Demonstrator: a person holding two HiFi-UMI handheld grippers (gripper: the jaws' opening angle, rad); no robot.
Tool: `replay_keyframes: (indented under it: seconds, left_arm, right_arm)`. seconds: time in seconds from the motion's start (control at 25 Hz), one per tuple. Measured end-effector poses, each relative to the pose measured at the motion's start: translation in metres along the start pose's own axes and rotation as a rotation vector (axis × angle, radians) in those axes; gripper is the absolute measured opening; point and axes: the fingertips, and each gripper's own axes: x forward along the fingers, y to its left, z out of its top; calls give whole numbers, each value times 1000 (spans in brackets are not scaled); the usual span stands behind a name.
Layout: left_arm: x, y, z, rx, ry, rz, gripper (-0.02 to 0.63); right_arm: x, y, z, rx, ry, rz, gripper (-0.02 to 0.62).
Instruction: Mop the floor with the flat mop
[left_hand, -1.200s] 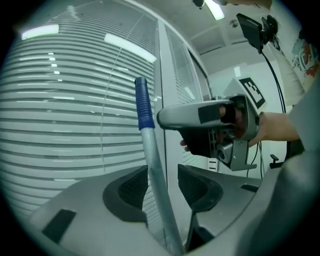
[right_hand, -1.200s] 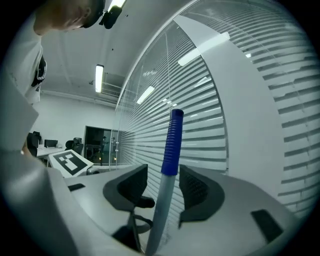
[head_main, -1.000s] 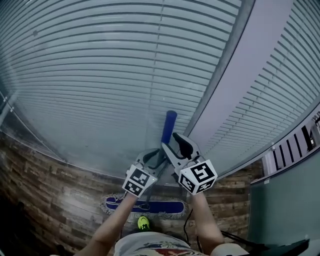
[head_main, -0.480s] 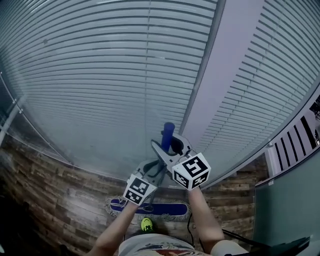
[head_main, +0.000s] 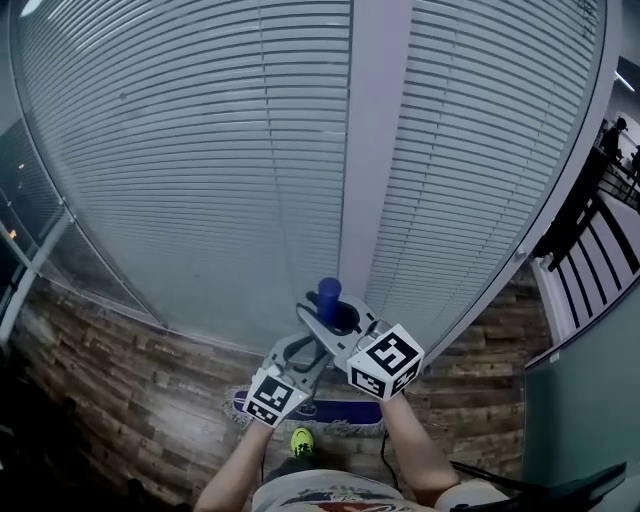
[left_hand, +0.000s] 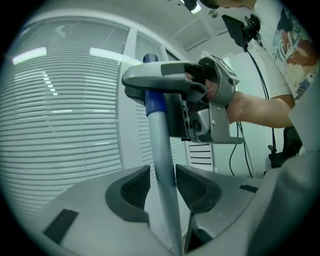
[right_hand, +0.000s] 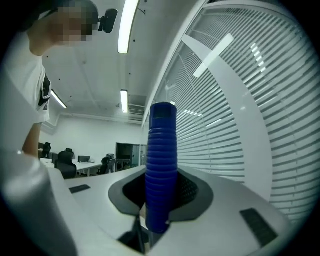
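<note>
Gripping the flat mop (head_main: 340, 411) two-handed, set for a stroke along the blinds (head_main: 200, 160)

Head view: the mop's blue pad lies flat on the wood-plank floor (head_main: 110, 400), near the foot of the blinds, with a yellow-green shoe (head_main: 301, 440) just behind the pad; the left gripper (head_main: 306, 352) and right gripper (head_main: 335, 316) stand high above the pad; best to keep the pad pressed flat and clear of the blinds; left gripper view: narrowly parted jaws pinch the grey pole (left_hand: 161, 150), pads touching both sides; right gripper view: jaws closing on the blue grip (right_hand: 162, 150), which fills the gap; office chairs (right_hand: 65, 162) stand far from the pad.
</note>
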Motion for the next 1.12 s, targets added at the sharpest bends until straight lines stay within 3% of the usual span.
replay_keyframes:
  seconds: [0.08, 0.24, 0.52, 0.64, 0.84, 1.12]
  left_arm:
    - [-12, -26, 15, 23, -39, 3, 148]
    - [-25, -83, 24, 47, -33, -1, 152]
    - [-59, -174, 19, -16, -4, 49, 126]
    - [-70, -207, 18, -37, 6, 30, 126]
    - [-91, -268, 3, -146, 7, -5, 126]
    - [-133, -328, -13, -153, 48, -33, 127]
  right_arm:
    - [-26, 23, 3, -3, -12, 27, 97]
    - [-79, 62, 4, -25, -33, 61, 95]
    - [-160, 135, -4, -54, -57, 135, 95]
    - [-190, 160, -7, -57, -67, 152, 97]
    - [-242, 205, -20, -83, -109, 184, 98]
    - [-286, 274, -36, -111, -103, 246, 110]
